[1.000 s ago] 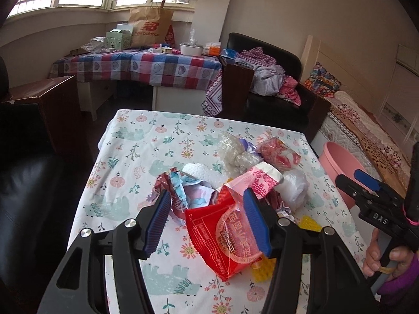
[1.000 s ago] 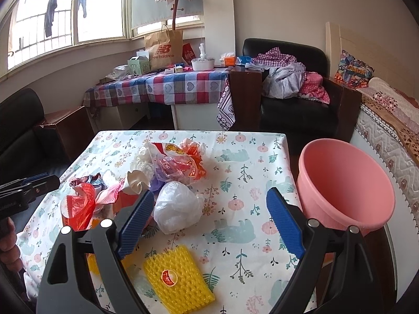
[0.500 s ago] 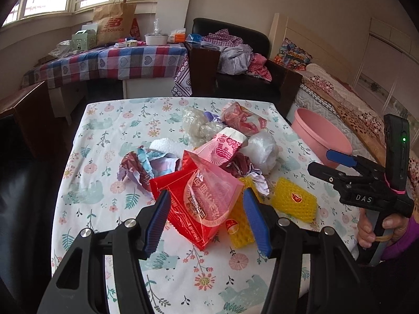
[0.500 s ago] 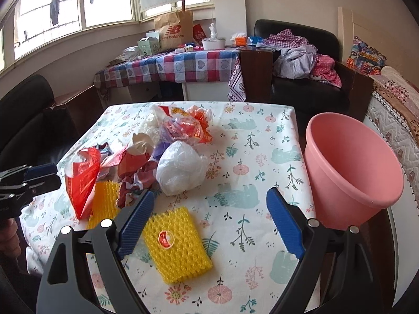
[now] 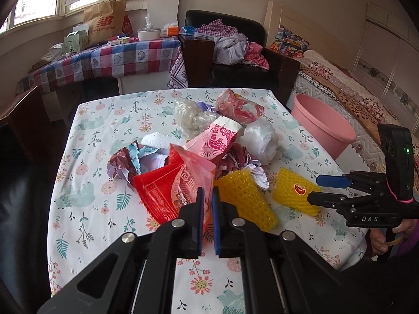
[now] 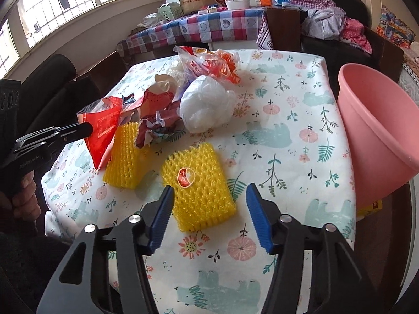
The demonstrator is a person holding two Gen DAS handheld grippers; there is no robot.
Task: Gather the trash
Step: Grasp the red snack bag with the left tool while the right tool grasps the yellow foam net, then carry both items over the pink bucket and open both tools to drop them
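Note:
A heap of trash lies on the floral table (image 5: 86,209). My left gripper (image 5: 207,196) is shut on the near edge of a red plastic wrapper (image 5: 167,185), which also shows in the right wrist view (image 6: 102,128). My right gripper (image 6: 209,198) is open, its fingers either side of a yellow foam net with a red sticker (image 6: 199,183), just above the table. A second yellow foam net (image 6: 124,157) lies to its left. A pink bucket (image 6: 377,130) stands off the table's right edge.
The heap holds a white plastic bag (image 6: 207,107), a pink paper bag (image 5: 217,138), crumpled paper (image 5: 125,159), a clear bag (image 5: 191,117) and a red snack bag (image 5: 238,106). A checked table, a black armchair and a bed stand beyond.
My left gripper has closed on the red wrapper. My right gripper has come down and forward over the stickered yellow net, still open.

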